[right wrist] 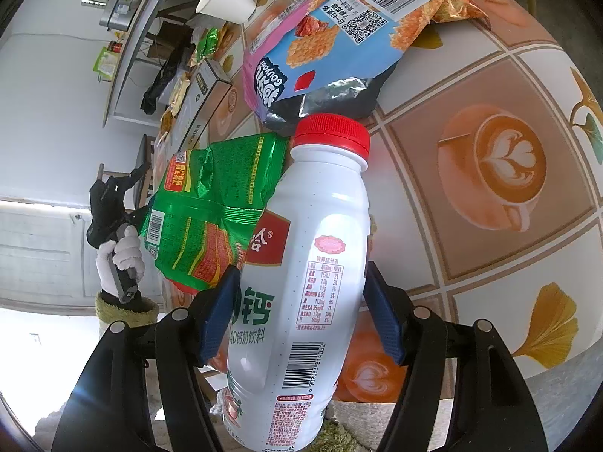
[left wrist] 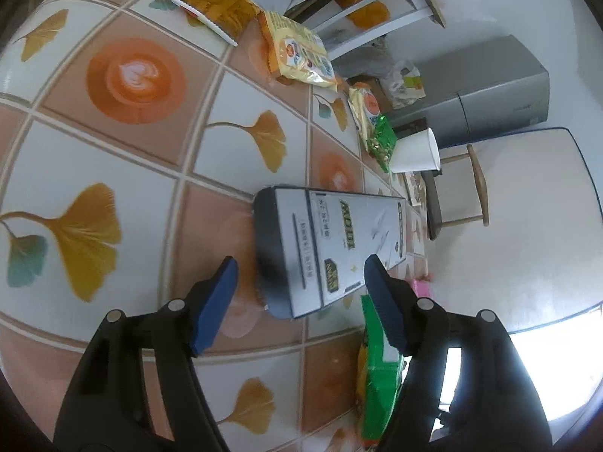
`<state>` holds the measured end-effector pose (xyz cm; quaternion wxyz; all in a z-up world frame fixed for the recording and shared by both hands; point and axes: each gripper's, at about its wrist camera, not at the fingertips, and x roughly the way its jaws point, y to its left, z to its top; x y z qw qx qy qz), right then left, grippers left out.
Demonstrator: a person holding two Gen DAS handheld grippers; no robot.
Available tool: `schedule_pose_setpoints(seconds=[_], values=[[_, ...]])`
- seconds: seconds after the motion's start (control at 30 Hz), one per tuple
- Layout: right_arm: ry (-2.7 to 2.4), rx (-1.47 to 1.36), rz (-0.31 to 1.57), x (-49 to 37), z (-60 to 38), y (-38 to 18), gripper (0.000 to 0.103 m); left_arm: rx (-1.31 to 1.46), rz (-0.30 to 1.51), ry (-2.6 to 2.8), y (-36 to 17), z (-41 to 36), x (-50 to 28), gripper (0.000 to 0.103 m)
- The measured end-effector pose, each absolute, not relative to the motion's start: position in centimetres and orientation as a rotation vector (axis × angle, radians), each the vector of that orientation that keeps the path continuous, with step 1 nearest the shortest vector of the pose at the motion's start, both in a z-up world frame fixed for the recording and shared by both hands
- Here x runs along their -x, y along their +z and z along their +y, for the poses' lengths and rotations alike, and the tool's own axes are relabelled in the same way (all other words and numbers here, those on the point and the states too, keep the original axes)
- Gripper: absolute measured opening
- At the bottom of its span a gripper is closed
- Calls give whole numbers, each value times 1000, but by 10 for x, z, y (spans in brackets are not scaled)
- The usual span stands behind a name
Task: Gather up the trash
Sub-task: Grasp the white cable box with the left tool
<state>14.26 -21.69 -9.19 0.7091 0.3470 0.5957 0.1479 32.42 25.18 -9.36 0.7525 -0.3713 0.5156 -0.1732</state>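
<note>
Nearest thing: bottle (right wrist: 301,282), white with a red cap (right wrist: 331,132), is seen right up against the right wrist camera, lying between the blue pads.
Right hand-held gripper (right wrist: 301,309): clenched on the bottle, both pads pressed to its sides, so it's grasped already.
Left hand-held gripper (left wrist: 301,293): released, nothing pinched; the jaws are spread with the box (left wrist: 328,248) sitting just ahead of them and one pad over its near corner.
Left hand (right wrist: 124,252): gloved, seen off to the side in the right view, wrapped round the gripper handle.
Trash left on the surface (left wrist: 132,158): green bag (right wrist: 215,207) touching the bottle, blue-pink snack bag (right wrist: 320,49) behind the cap, yellow wrappers (left wrist: 297,52) and a paper cup (left wrist: 414,150) farther off.
Step in hand (a guess): box is being lined up for a grab by the left.
How it's best done: box should be straddled across its narrow width, not its length, pads squared to the flat sides, then squeezed gently so the cardboard isn't crushed.
Watch out: green bag (left wrist: 377,369) sits under the right-side pad and could get snagged along with the box.
</note>
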Motion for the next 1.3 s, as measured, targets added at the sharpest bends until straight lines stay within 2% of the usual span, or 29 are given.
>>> schedule_pose_setpoints(seconds=[0.13,0.4,0.77,0.83,0.87,0.9,0.93,1.0,1.17,1.3], values=[[331,-781,1319,-142,-217,-92,64,803,1146,-333,-94,241,-336,59],[336,-788,1315,-140,-219,-93,64,662,1211,-219,-90,227,-344,32],[347,-797,1313,-138,-225,-92,64,614,1131,-209,-78,241,-331,19],[347,-798,1312,-138,-226,-92,64,548,1090,-213,-67,238,-329,38],[348,-797,1312,-139,-225,-93,64,497,1062,-215,-60,234,-329,55],[348,-797,1312,-139,-226,-93,64,451,1039,-216,-53,229,-328,63],[347,-797,1313,-139,-226,-93,64,373,1006,-232,-44,219,-329,65],[347,-795,1314,-139,-225,-92,64,215,974,-300,-30,192,-333,80],[347,-800,1312,-138,-226,-93,64,-184,994,-470,-23,114,-355,84],[350,-822,1310,-137,-228,-94,64,-364,1050,-546,-35,72,-377,85]])
